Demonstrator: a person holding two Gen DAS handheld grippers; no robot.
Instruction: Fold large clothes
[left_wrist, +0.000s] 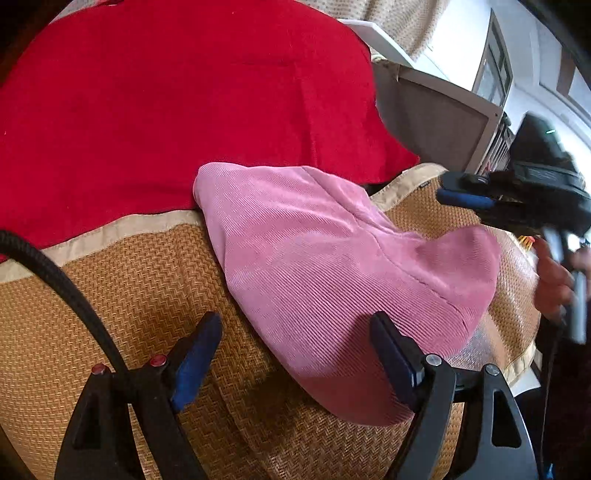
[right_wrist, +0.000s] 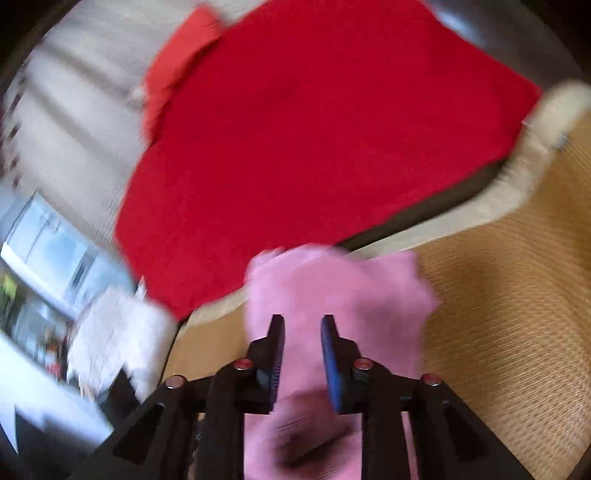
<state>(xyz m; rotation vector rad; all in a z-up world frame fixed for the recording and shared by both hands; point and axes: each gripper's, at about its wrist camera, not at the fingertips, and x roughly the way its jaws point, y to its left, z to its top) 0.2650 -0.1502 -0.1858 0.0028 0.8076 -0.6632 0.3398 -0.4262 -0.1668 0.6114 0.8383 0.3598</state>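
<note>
left tongs (left_wrist: 295, 354) wide over pink corduroy garment (left_wrist: 332, 258) on woven mat (left_wrist: 129, 295); right tongs (right_wrist: 302, 354) narrow, empty, garment beneath.

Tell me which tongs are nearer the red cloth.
Right. The right tongs hang by the red cloth, above the pink corduroy garment's far end; the left tongs sit open at its near end.

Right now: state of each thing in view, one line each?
pink garment: folded into a compact bundle on the woven mat, free of both grippers.
red cloth: spread flat behind it.
woven mat: flat, partly covered.
left gripper: open, empty.
right gripper: narrowly open over the pink garment, not gripping.
</note>
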